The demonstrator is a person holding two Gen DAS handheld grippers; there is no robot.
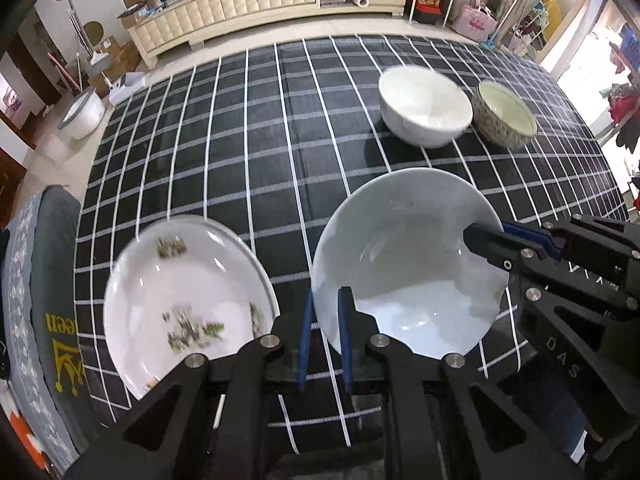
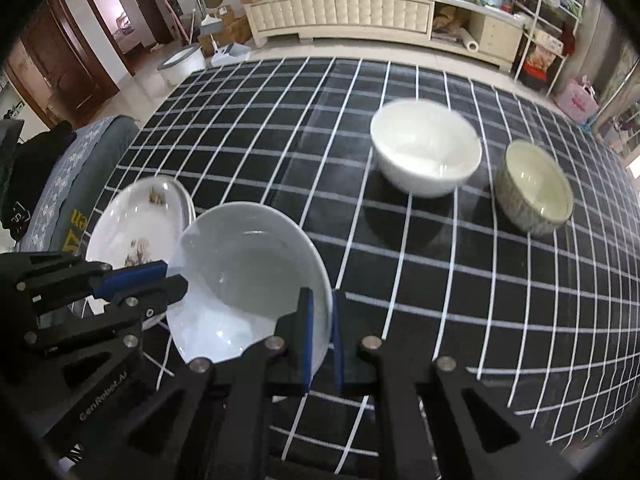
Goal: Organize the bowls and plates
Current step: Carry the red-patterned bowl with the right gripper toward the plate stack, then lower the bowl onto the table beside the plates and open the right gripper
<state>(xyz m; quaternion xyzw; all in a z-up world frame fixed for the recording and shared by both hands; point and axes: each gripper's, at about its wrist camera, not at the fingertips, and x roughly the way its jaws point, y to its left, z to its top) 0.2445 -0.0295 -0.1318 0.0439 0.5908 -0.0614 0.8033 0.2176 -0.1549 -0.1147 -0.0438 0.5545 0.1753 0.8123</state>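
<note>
A plain pale deep plate (image 1: 404, 264) (image 2: 248, 276) is held over the checked table by both grippers. My left gripper (image 1: 324, 320) is shut on its left rim; it shows in the right wrist view (image 2: 172, 276). My right gripper (image 2: 320, 320) is shut on its right rim; it shows in the left wrist view (image 1: 480, 236). A white plate with a floral print (image 1: 184, 300) (image 2: 140, 224) lies to the left. A white bowl (image 1: 424, 106) (image 2: 426, 148) and a grey patterned bowl (image 1: 504, 114) (image 2: 534, 188) stand further back right.
The table has a black cloth with white checks (image 1: 260, 140) (image 2: 280, 128). A grey cushioned seat (image 1: 36, 280) (image 2: 68, 184) stands at its left edge. A long cream cabinet (image 1: 260, 0) (image 2: 360, 12) and a white basin (image 1: 82, 114) (image 2: 180, 64) are on the floor beyond.
</note>
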